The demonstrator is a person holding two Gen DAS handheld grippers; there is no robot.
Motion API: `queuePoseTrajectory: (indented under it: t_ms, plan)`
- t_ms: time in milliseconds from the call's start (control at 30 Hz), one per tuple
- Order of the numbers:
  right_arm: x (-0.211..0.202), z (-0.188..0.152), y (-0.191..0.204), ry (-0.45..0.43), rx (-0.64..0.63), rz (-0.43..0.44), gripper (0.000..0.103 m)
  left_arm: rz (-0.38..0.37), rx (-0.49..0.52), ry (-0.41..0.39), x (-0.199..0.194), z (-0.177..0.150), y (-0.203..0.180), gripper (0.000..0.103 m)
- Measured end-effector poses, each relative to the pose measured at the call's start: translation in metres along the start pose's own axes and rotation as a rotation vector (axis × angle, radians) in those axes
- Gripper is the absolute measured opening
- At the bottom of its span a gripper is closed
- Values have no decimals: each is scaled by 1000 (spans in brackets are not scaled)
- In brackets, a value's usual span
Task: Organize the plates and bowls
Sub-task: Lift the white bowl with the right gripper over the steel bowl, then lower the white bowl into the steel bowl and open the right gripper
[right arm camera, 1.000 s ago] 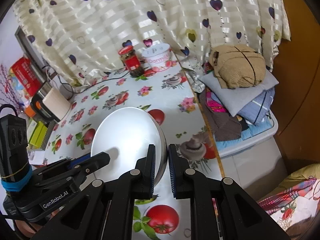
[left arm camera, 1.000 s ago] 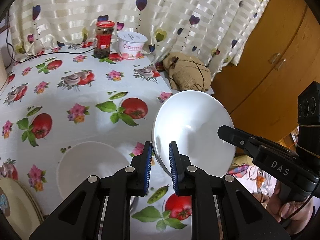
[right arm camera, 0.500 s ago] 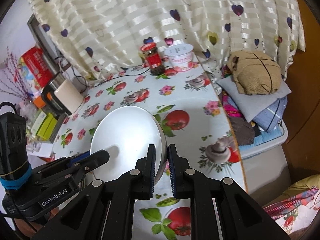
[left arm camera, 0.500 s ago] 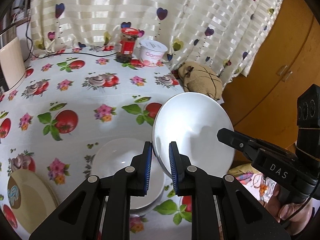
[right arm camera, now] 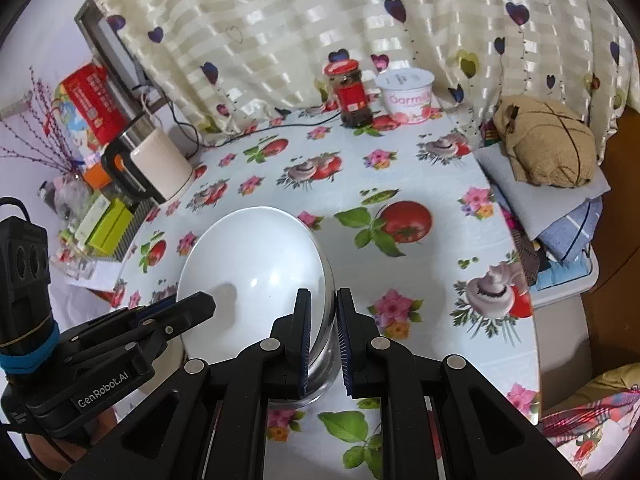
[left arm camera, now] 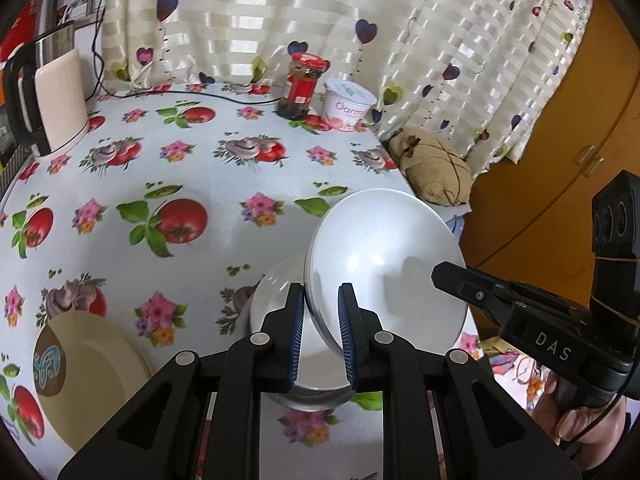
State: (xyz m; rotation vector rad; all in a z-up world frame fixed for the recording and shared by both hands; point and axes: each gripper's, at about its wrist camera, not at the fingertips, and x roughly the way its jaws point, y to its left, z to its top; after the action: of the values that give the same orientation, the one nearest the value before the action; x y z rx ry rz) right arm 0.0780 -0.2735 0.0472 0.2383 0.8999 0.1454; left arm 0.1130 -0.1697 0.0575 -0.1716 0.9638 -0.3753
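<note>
Left gripper and right gripper both clamped on opposite rim edges of the same white bowl, held tilted (2 grippers facing each other); fingers of the person's right hand wrap the handle.

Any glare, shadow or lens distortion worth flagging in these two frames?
Left wrist: strong fisheye bending at the edges, dark corners, a soft highlight on the white bowl and the other gripper's shadow on it. Right wrist: same distortion, a small bright glint on the bowl; curtain backlit.
</note>
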Motion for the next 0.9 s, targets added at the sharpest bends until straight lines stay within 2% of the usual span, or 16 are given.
queuePoseTrajectory:
  t_ms: [367, 900]
  plan:
    - [27, -10, 8, 62, -2, 19, 13, 36, -27, 39, 9, -11, 17, 18]
    - [45, -15, 5, 114, -4, 11, 13, 37, -41, 73, 22, -14, 25, 18]
